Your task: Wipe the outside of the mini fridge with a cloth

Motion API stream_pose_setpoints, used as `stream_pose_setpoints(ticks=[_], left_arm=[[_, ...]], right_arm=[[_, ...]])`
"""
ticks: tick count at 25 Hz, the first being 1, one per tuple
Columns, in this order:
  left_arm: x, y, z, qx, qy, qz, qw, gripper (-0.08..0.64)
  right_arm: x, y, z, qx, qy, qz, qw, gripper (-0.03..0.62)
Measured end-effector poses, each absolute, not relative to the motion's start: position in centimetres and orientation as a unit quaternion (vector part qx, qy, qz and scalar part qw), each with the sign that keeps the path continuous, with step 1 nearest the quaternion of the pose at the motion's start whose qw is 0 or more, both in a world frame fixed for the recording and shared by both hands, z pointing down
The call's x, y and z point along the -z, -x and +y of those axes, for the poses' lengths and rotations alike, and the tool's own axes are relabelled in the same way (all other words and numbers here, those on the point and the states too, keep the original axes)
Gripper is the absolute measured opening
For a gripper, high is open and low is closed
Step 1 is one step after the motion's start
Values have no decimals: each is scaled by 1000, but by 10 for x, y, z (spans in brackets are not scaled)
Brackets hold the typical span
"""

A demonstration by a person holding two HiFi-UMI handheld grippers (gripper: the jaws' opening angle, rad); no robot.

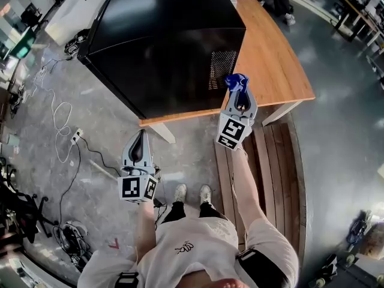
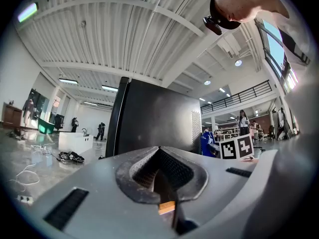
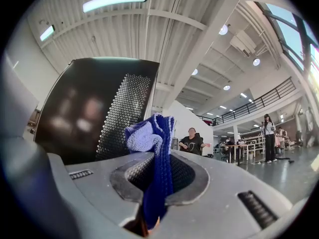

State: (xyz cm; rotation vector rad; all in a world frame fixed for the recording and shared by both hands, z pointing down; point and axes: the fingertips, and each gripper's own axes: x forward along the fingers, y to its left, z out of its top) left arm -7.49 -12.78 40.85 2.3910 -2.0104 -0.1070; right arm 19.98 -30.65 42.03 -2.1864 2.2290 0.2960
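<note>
Head view, centre: right gripper [image 1: 238,93], fingers pinched on cloth [image 1: 235,81], seemingly soft and light, bunched mid-fold, just beside fridge [image 1: 168,47] on bench [image 1: 270,59]; lower left, left gripper [image 1: 140,135], fingers together, empty.

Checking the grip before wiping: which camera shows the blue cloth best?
Right gripper view: the blue cloth sits central, pinched between the jaws. Head view shows it small by the mini fridge; left gripper view, a distant blue scrap.

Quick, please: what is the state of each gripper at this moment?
Left gripper: closed, holding nothing.
Right gripper: closed on the blue cloth.
</note>
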Motion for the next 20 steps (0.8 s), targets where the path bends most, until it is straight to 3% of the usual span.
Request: stream_pose_setpoints(ticks=[10,15,20], left_arm=[[-385,87,-109,47,-759,-649,-9,5],[-373,113,-98,60,-751,-657,-22,5],[-381,151,-78,73,-740,-669,-14,5]], right_arm=[[-391,-198,-256,-104,693,713,30,61],[-376,-103,-224,-76,621,776,80,61],[-389,4,-197,-48,552,828,85,61]])
